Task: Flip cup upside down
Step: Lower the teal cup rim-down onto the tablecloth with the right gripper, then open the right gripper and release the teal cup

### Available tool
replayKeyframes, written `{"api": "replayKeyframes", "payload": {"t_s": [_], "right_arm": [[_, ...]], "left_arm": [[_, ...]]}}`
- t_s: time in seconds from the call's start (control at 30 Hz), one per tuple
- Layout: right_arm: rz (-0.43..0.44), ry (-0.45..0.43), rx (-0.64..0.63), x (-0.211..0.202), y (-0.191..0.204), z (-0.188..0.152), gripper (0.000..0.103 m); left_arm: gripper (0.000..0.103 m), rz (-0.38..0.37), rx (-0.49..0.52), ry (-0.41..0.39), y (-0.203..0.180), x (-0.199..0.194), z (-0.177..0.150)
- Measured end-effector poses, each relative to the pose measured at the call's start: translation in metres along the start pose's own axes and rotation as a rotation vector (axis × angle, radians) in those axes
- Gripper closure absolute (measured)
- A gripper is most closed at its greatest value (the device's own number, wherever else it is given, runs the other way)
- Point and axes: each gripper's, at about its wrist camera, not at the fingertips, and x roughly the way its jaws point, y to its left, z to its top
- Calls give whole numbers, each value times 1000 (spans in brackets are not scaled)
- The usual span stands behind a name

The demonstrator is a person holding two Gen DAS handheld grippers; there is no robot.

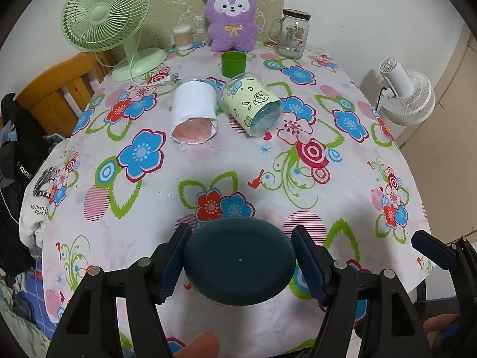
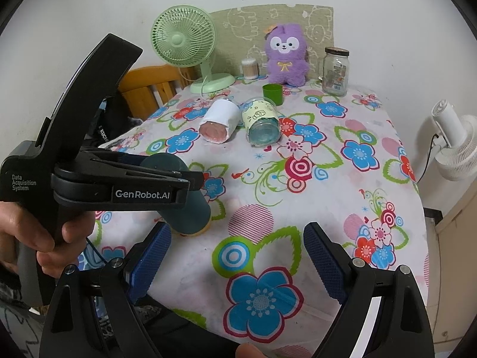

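Cup (image 1: 240, 261) sits clenched in the left gripper (image 1: 238, 264), base up, rim on the table (image 2: 328, 203) only the right view shows, right gripper (image 2: 237, 261) released.

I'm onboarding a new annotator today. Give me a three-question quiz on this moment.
1. True or false: the left gripper is shut on the dark teal cup.
2. Which cup stands upright with its mouth up? A) white cup B) green cup C) patterned cup
3. Fill in: the right gripper is ___.

Key: 1 true; 2 B; 3 open, holding nothing.
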Motion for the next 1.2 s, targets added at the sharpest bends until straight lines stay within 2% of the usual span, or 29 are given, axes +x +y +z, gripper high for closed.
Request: {"api": "replayKeyframes", "payload": {"t_s": [0.37, 0.57, 0.63, 0.97, 1.2], "right_arm": [[-18, 15, -2, 5, 1, 2, 11], [-60, 17, -24, 4, 6, 9, 8], [-80, 14, -27, 2, 6, 12, 4], [-113, -11, -59, -7, 15, 29, 1], [-136, -41, -82, -16, 32, 37, 1]], "left_arm": [[20, -29, -1, -6, 0, -5, 1], [13, -24, 9, -56, 4, -21, 3], [12, -28, 7, -65, 7, -26, 5], [9, -21, -26, -143, 27, -55, 12], [5, -70, -65, -234, 48, -78, 11]]}}
